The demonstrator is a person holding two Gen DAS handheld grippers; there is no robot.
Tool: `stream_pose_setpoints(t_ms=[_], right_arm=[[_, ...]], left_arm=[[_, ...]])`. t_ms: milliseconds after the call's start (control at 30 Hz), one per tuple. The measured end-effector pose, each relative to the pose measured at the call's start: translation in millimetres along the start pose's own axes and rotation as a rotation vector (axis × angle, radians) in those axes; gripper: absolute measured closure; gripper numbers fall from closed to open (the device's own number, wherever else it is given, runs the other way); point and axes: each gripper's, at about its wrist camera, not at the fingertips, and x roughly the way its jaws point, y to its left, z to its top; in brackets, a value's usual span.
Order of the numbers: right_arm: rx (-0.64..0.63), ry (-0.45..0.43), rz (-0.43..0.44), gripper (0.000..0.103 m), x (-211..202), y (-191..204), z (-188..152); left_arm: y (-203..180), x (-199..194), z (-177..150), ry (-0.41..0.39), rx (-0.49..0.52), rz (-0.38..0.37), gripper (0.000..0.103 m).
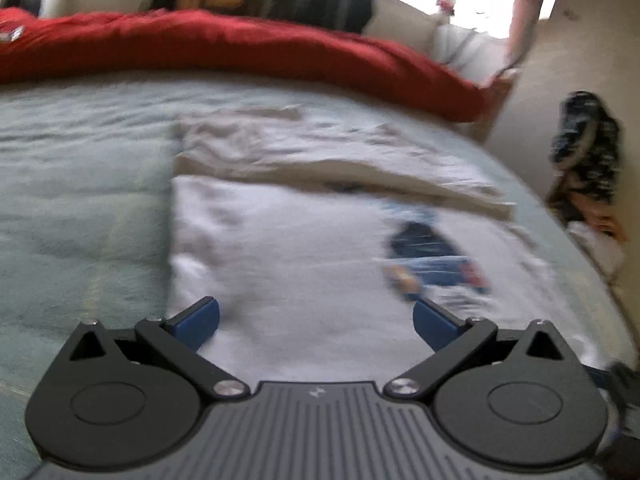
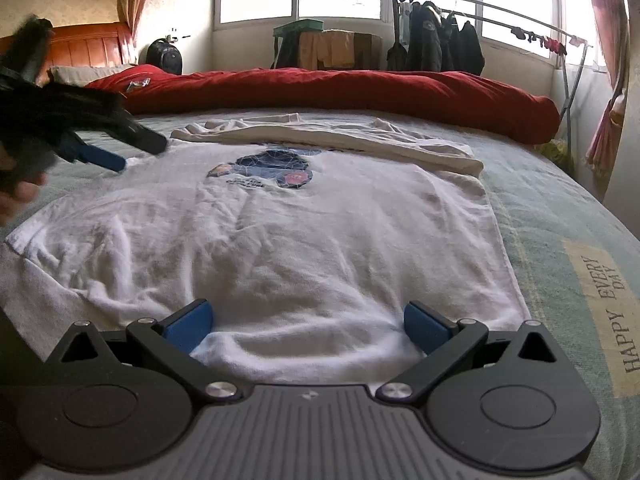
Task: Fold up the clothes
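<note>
A white T-shirt (image 2: pixel 304 240) with a blue printed figure (image 2: pixel 272 168) lies flat on the bed, its far side folded over into a long band (image 2: pixel 340 136). My right gripper (image 2: pixel 308 326) is open, low over the shirt's near hem, with nothing between its blue pads. In the right wrist view my left gripper (image 2: pixel 108 152) hovers over the shirt's left edge, held by a hand. The left wrist view is blurred: the left gripper (image 1: pixel 316 320) is open above the white shirt (image 1: pixel 288 248), print (image 1: pixel 432 260) to its right.
A red duvet (image 2: pixel 340 88) runs across the far side of the bed. The pale green bedspread (image 2: pixel 560 216) carries a "HAPPY EVERY DAY" label (image 2: pixel 604 316) at right. A clothes rack with dark jackets (image 2: pixel 440 40), a backpack (image 2: pixel 164 56) and windows stand beyond.
</note>
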Motion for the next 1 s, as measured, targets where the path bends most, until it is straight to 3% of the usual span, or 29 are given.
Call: stream_pose_setpoints(t_ms=[67,200,333,467,600,700,1000], right_arm=[[0.000,-0.002,0.001,0.000,0.0,-0.1,-0.2],[0.000,-0.006,-0.001,0.000,0.4,0.0,-0.8],[-0.003,-0.005,-0.009,0.000,0.9,1.7,0.0],[-0.010,0.000,-0.015,0.000,0.1,3.4,1.4],[-0.024,0.026,-0.030,0.000,-6.5,5.5,6.7],[-0.025,0.032,-0.032,0.000,-16.6,3.4,7.4],[0.048,0.029,-0.022,0.000,-19.9,-9.5,-8.5]], left_arm=[[7.4,7.1,1.6,0.009,-0.021,0.014,0.001],[2.8,-16.8,2.6,-0.018,-0.002,0.052,0.001],[-20.6,-48.1,-7.8,-0.049,0.083,-0.013,0.001],[-53.0,-69.3,-38.4,-0.059,0.167,-0.054,0.001],[-77.2,-72.3,-75.1,-0.056,0.257,-0.029,0.001],[-69.4,-67.6,-95.7,0.006,0.215,0.020,0.001],[-50.7,-79.9,-107.6,-0.011,0.189,-0.008,0.001]])
